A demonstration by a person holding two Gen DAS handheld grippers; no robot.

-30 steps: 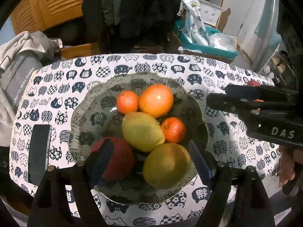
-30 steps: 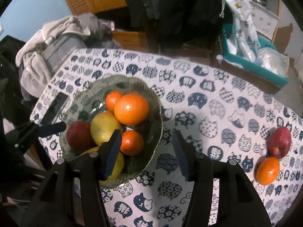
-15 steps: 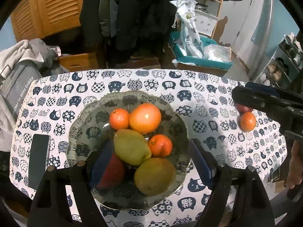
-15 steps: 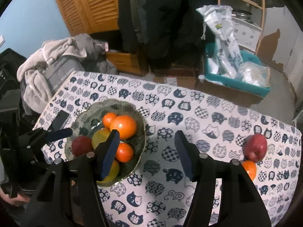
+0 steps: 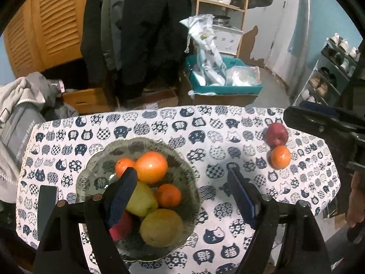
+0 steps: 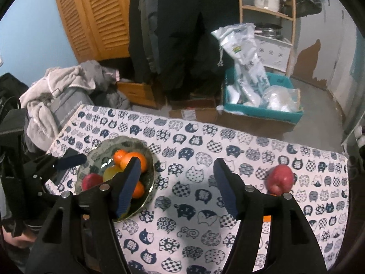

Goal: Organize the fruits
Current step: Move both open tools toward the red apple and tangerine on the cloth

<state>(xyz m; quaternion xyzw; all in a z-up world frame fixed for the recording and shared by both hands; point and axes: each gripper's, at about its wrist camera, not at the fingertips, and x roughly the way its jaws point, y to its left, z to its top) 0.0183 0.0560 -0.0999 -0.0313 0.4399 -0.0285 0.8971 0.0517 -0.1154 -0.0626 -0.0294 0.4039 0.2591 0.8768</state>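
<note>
Lettering on the grey bag (image 5: 16, 125) at nine o'clock of the left wrist view is the only print; it seems to read "nice today", the rest blurred. A dark phone (image 5: 46, 207) lies flat on the cat-print tablecloth (image 5: 205, 123) just left of the glass bowl (image 5: 95, 171). The bowl holds a large orange (image 5: 151, 166), two small oranges, two yellow-green pears and a red apple. The left gripper (image 5: 182, 196) hangs above the bowl's right rim, jaws wide and holding nothing. At three o'clock a loose red apple (image 5: 276, 134) touches a loose small orange (image 5: 280, 156) on the cloth.

Only the left view shows that orange whole; in the right wrist view it hides behind a finger (image 6: 230, 196). The right gripper (image 6: 175, 180), likewise spread wide and empty, hangs over bare cloth between bowl and apple.
</note>
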